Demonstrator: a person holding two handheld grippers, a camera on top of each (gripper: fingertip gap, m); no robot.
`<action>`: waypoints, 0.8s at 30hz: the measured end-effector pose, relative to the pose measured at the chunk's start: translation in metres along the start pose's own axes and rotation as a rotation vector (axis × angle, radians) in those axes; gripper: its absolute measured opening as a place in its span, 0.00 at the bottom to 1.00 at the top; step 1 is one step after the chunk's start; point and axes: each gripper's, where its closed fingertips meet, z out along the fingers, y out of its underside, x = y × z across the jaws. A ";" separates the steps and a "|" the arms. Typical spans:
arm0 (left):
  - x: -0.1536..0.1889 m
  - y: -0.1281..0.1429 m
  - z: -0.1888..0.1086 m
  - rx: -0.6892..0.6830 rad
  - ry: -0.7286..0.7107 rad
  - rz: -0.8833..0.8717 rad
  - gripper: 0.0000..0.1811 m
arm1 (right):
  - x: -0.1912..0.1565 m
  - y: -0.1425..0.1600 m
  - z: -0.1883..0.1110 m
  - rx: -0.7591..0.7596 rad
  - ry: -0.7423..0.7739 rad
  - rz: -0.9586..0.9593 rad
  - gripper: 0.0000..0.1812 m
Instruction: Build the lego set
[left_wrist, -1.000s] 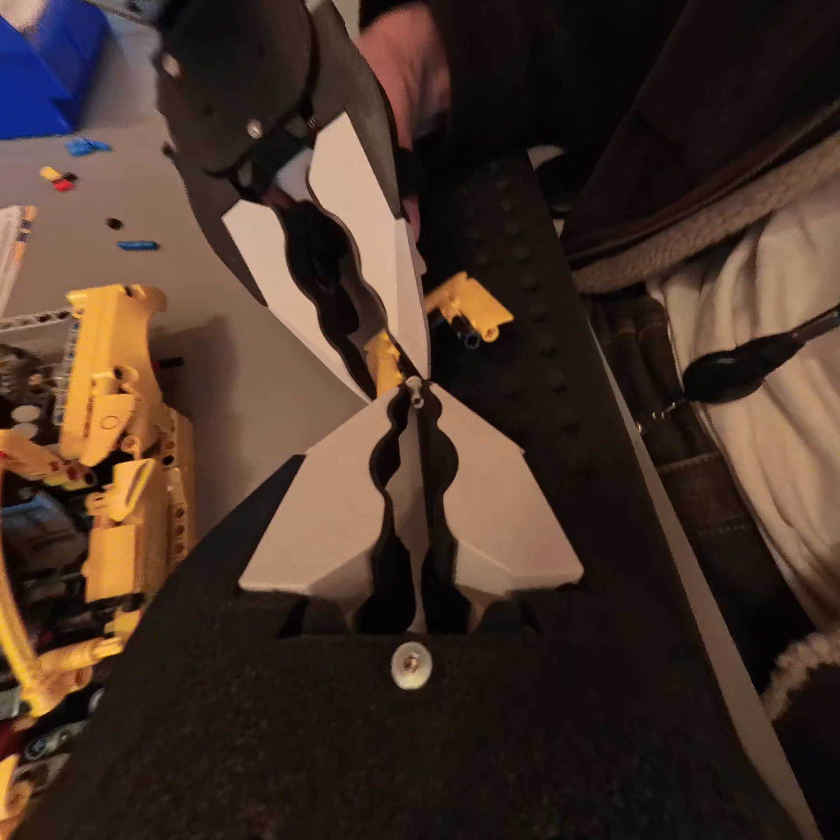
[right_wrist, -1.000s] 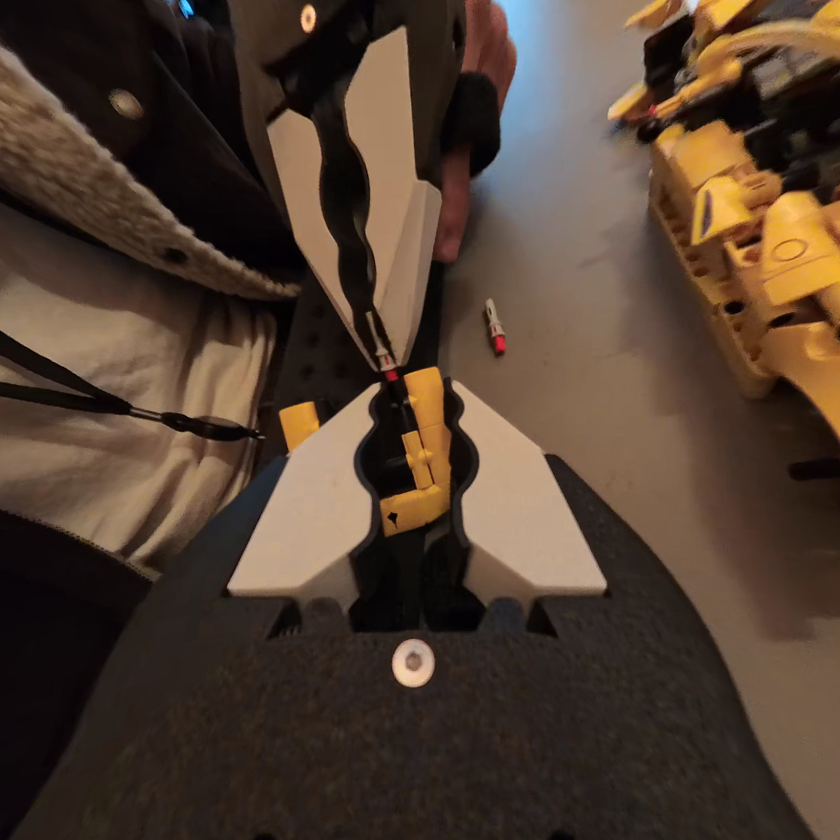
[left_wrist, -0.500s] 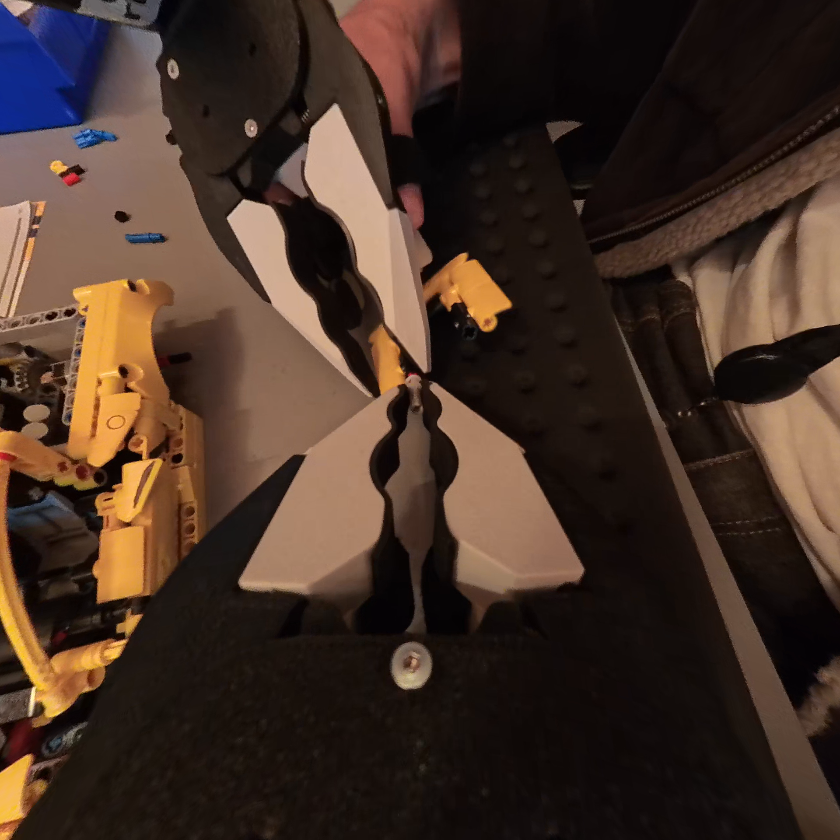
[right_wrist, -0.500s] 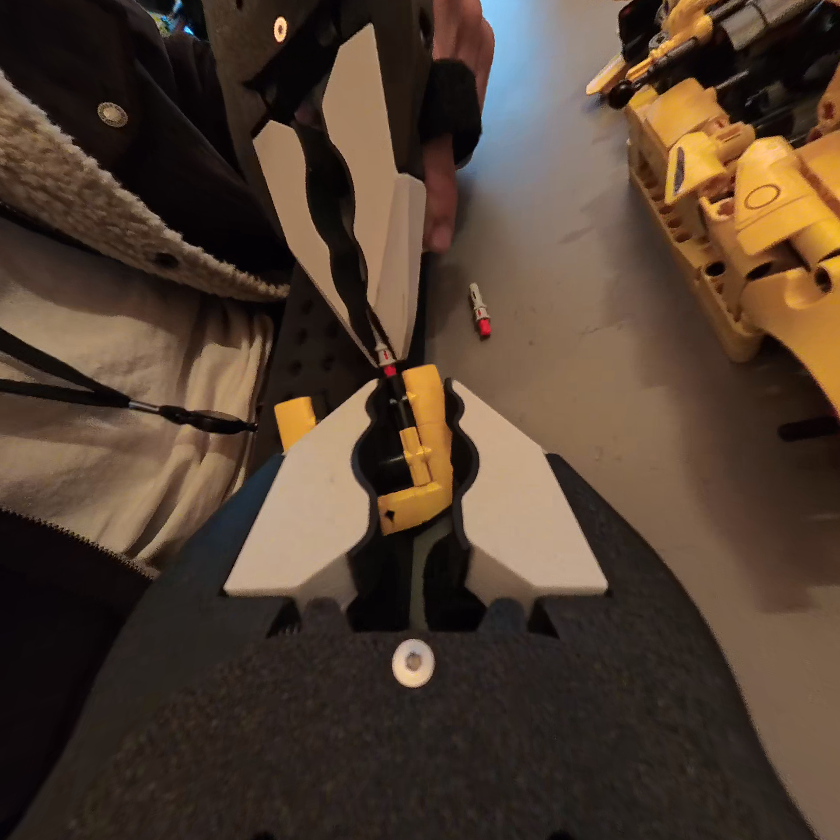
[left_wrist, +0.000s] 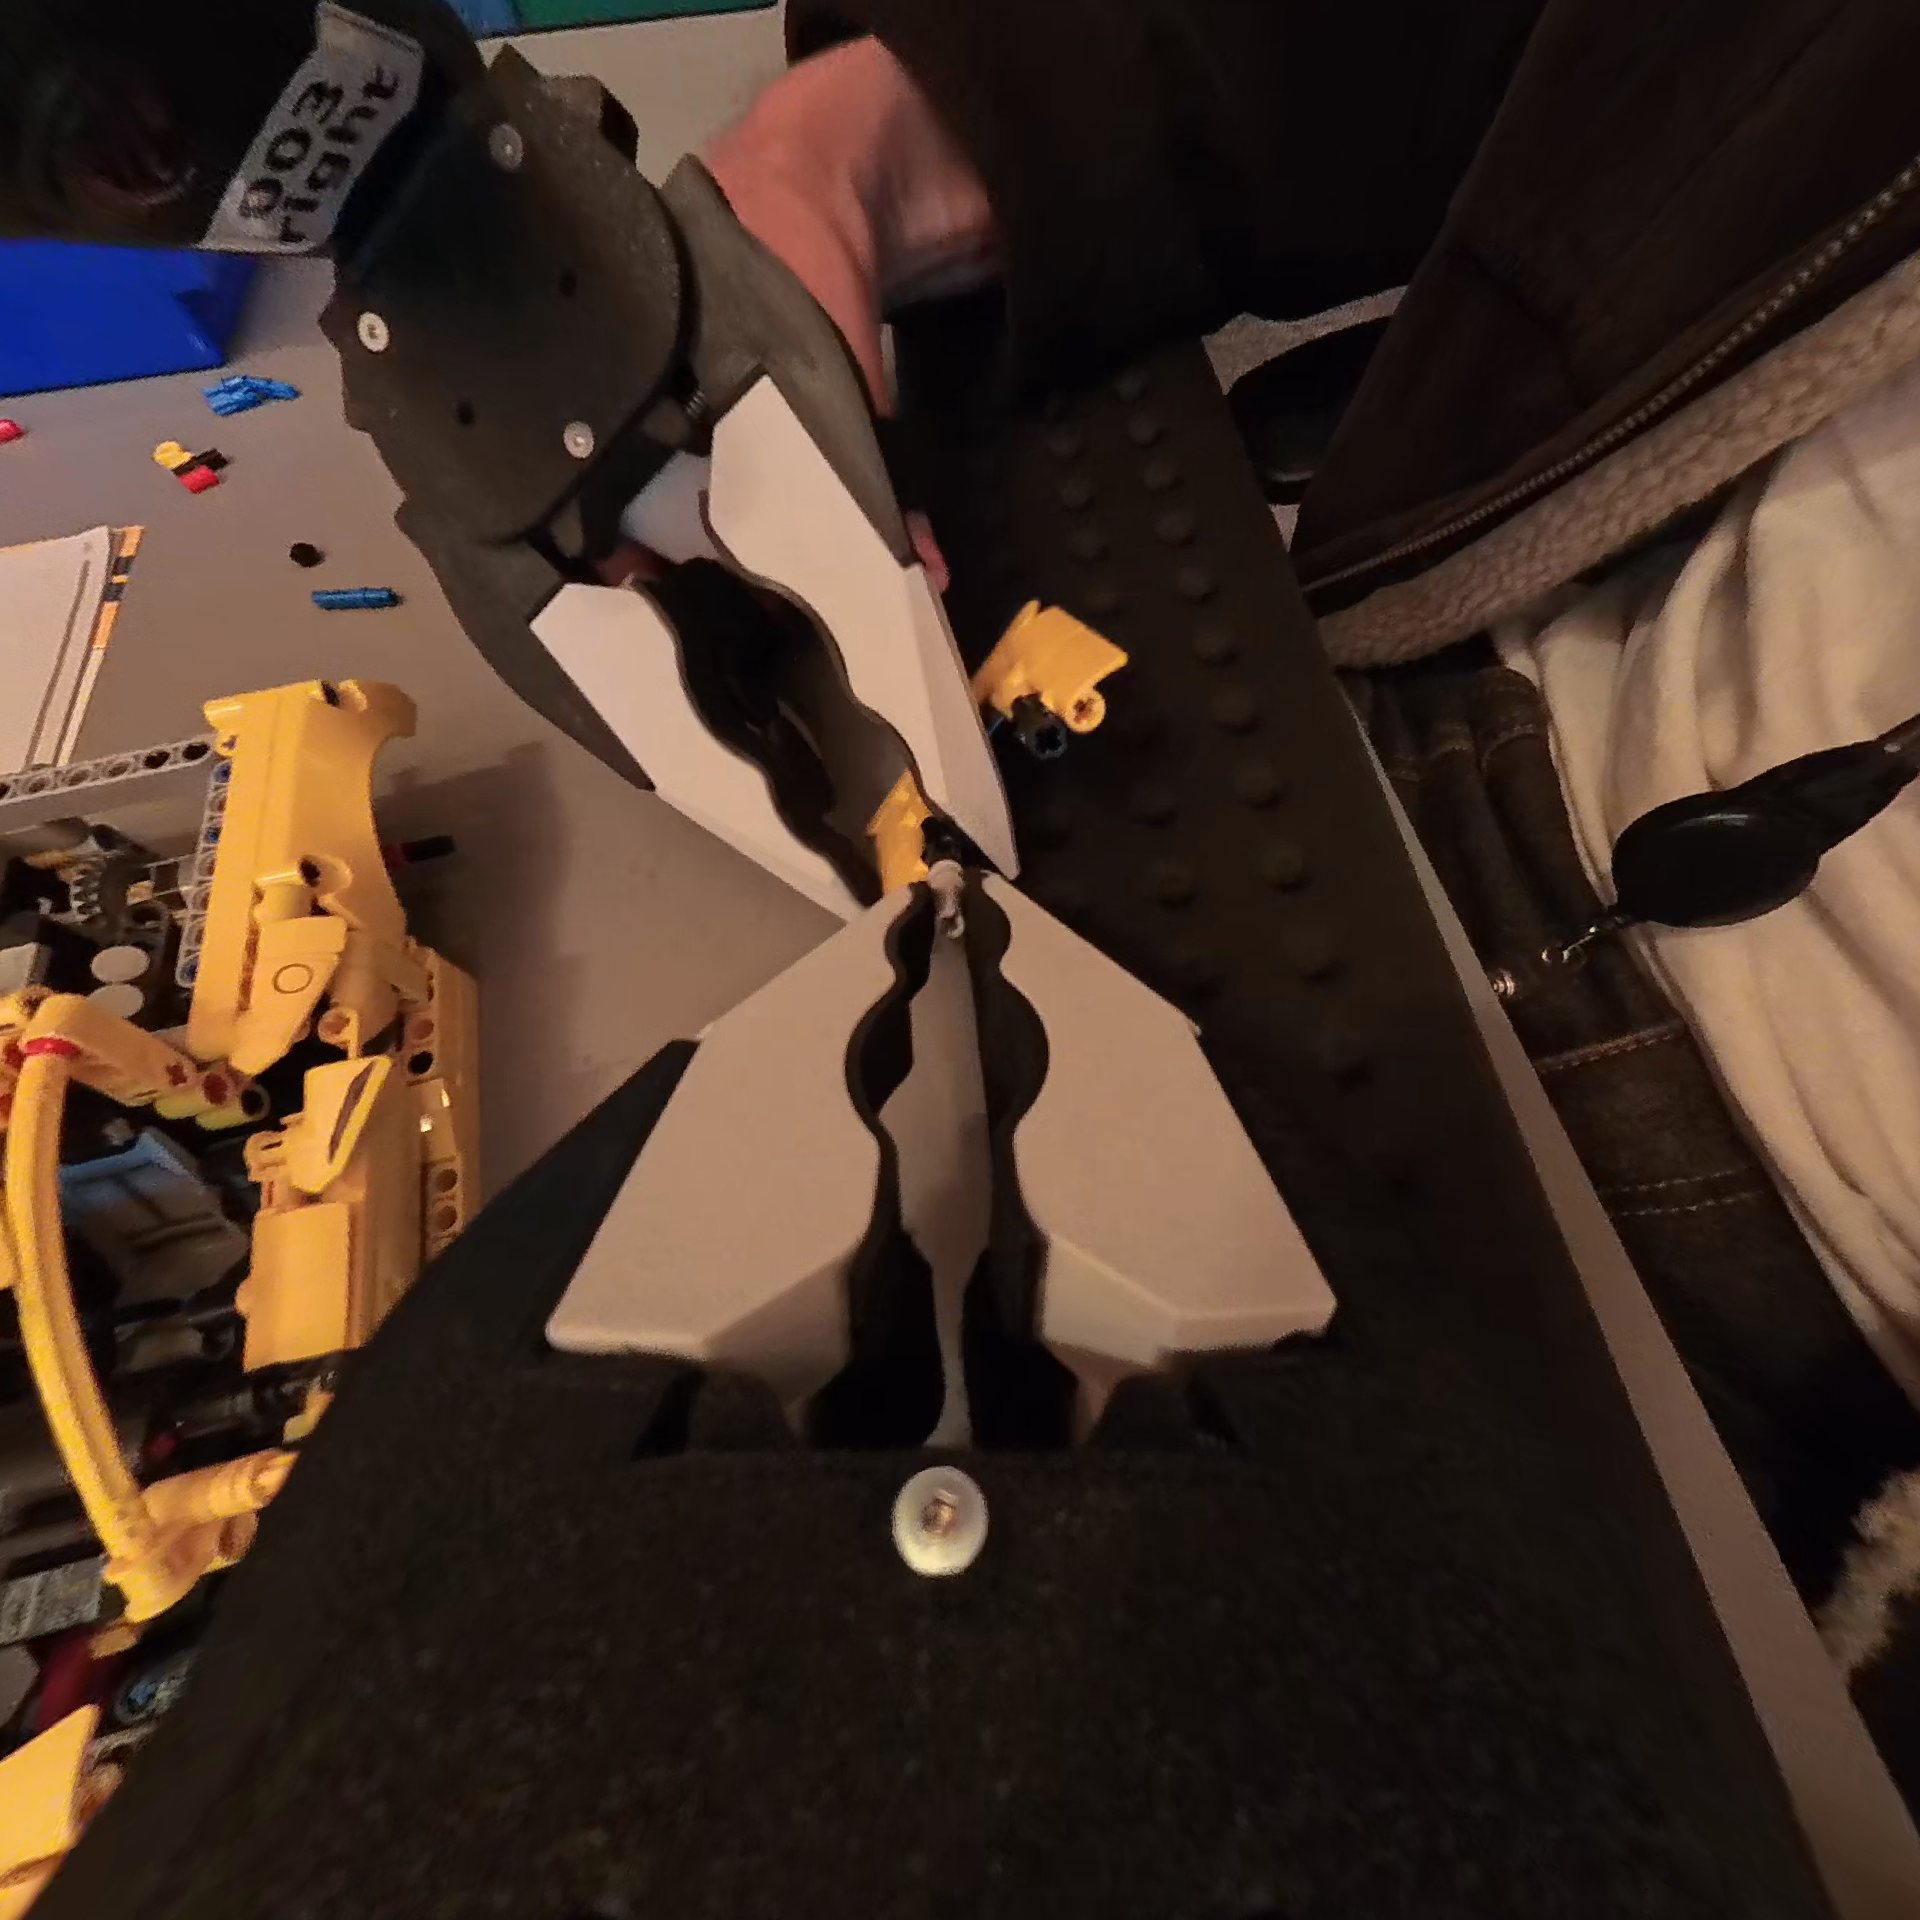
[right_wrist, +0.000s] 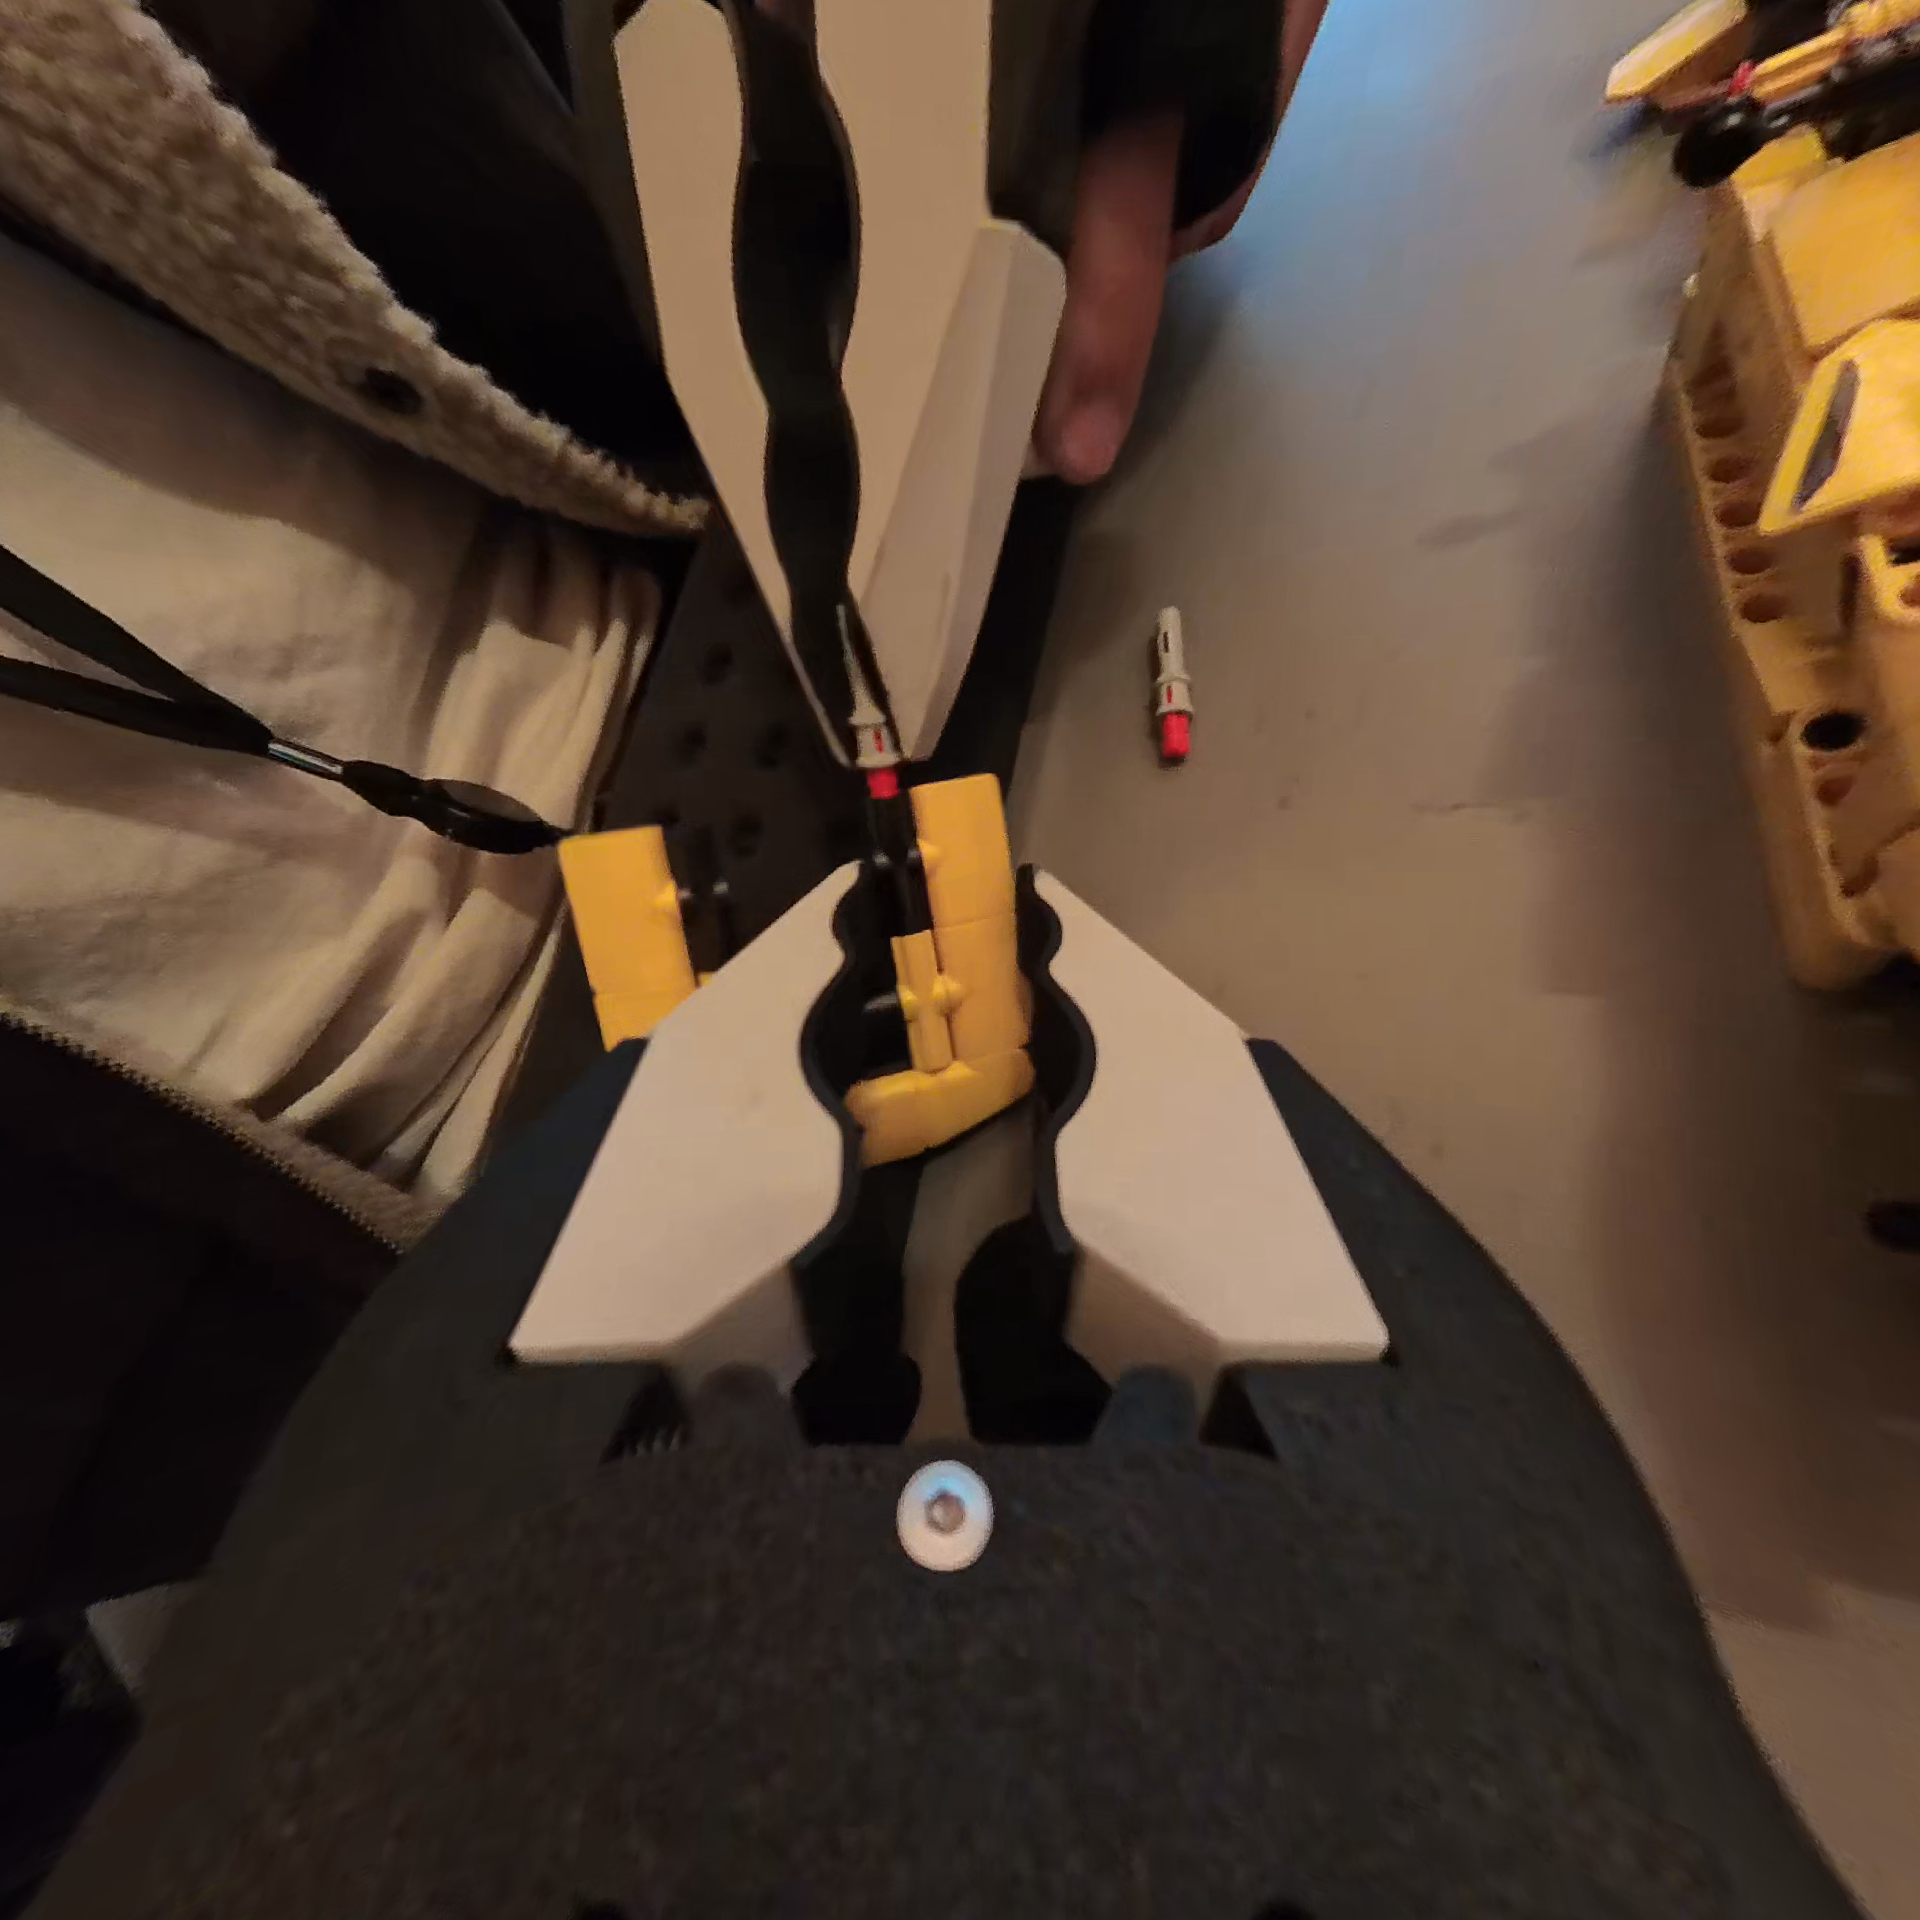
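My left gripper (left_wrist: 948, 896) is shut on a small grey pin (left_wrist: 945, 906) with a red tip. In the right wrist view the left gripper (right_wrist: 873, 743) points down, and the pin (right_wrist: 868, 717) sticks out with its red tip against the top of a black part of the yellow lego sub-assembly (right_wrist: 961, 966). My right gripper (right_wrist: 945, 883) is shut on that sub-assembly, pads on both its sides. In the left wrist view the right gripper (left_wrist: 935, 842) comes from the upper left, and the yellow piece (left_wrist: 899, 821) shows at its tips, tip to tip with mine.
A second yellow piece (left_wrist: 1049, 665) (right_wrist: 623, 914) lies on a black studded plate (left_wrist: 1195, 727) by the person's jacket. A spare grey and red pin (right_wrist: 1171, 686) lies on the table. The big yellow model (left_wrist: 291, 987) (right_wrist: 1818, 623) stands close by. A blue bin (left_wrist: 104, 301), a booklet (left_wrist: 52, 634) and loose small parts (left_wrist: 353, 597) lie farther off. Both grippers' tips are close together, under 4 cm apart. My right gripper's tips are some 6 cm from the black studded plate (left_wrist: 1195, 727).
Both grippers keep their grips. The pin's tip stays at the top of the yellow sub-assembly. The pair has shifted a little over the table, and the left gripper stands more upright in the right view.
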 end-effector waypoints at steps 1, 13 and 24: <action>-0.001 0.000 0.000 0.004 -0.006 -0.003 0.03 | -0.001 0.000 -0.001 0.007 -0.004 0.006 0.13; 0.005 0.006 0.007 -0.040 0.049 -0.041 0.03 | -0.005 0.005 0.003 -0.045 -0.030 -0.004 0.12; 0.000 0.004 0.008 -0.040 0.004 -0.005 0.03 | 0.000 0.002 -0.001 -0.014 0.003 0.014 0.13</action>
